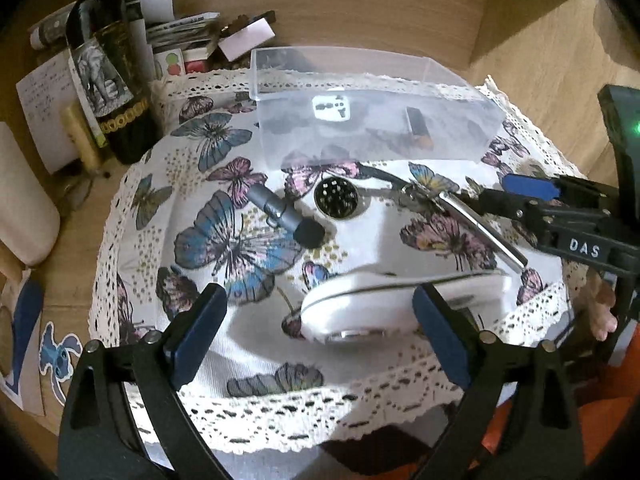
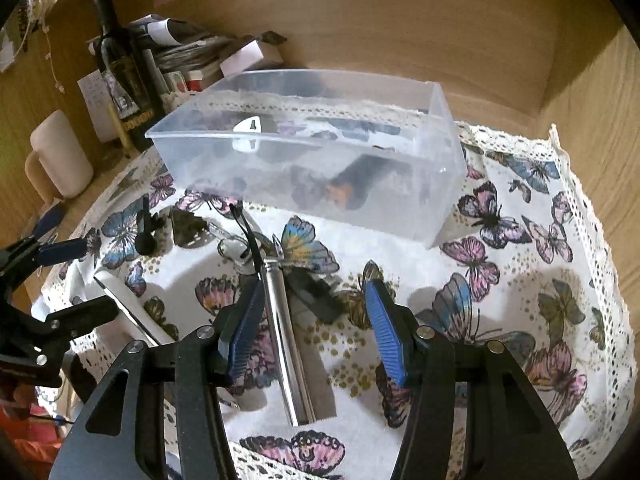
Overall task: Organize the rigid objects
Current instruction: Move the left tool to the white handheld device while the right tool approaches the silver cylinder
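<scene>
— Left gripper [image 1: 320, 322]?
— Spread wide, empty, tilted down over the butterfly cloth [image 1: 248, 344]. White flat device [image 1: 372, 300] lying partly between the blue pads [image 1: 436, 336], not pinched; touching or not at the right pad, hard to tell.

— And the right gripper [image 2: 316, 320]?
— Jaws partway apart, nothing pinched. Silver metal tube [image 2: 286, 340] lying on the cloth in the gap, close to the left pad [image 2: 244, 328], well clear of the other. Contact with that left pad unclear.

— Further out from the left one?
— Small grey microphone [image 1: 280, 212] with a black foam tip, lying aslant near the middle of the cloth. Just beside it, a round black perforated disc [image 1: 335, 199]. Beyond both, the clear plastic box [image 1: 360, 92], standing at the far side of the cloth. Inside it a white cube-like piece [image 1: 331, 107] and a dark stick with an orange end [image 1: 418, 128].

— Off the cloth?
— Dark bottle [image 1: 108, 80] with an elephant label at the far left on the wooden desk [image 1: 380, 8], papers [image 1: 176, 28] stacked behind it, a cream mug [image 2: 60, 156] nearer the left edge.

— A person anywhere?
— Only fingertips [image 1: 604, 312] under the right gripper, seen from the left camera.
</scene>
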`<control>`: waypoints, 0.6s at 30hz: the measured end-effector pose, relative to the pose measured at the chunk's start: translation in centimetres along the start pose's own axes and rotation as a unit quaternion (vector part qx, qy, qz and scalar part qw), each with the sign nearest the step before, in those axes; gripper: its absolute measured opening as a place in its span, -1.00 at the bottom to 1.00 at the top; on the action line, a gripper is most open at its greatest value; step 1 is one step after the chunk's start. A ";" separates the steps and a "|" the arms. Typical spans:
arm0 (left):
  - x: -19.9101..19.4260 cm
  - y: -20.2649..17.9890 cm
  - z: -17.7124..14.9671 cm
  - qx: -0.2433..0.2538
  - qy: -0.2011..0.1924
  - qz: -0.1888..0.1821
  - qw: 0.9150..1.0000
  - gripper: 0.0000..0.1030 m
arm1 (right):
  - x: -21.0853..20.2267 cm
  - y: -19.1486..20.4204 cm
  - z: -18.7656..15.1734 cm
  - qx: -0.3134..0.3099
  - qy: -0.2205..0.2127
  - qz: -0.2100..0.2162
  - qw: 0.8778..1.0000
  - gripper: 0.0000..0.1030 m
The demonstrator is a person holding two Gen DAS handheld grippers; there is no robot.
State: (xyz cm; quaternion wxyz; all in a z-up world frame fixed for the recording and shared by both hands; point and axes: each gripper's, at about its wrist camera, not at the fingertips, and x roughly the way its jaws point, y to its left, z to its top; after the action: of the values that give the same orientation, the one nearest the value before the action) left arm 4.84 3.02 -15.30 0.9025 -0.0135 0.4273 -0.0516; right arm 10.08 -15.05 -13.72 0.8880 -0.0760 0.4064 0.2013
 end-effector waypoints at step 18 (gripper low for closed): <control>2.9 -2.3 0.5 0.037 0.004 -0.062 0.997 0.69 | 2.0 0.8 -1.2 -0.025 0.047 0.028 0.998 -0.50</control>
State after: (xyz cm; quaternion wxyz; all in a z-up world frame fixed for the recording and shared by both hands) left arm 6.91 0.44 -17.05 0.8956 -0.0058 0.4274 -0.1233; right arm 10.13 -14.07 -16.02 0.8595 -0.0965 0.4447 0.2326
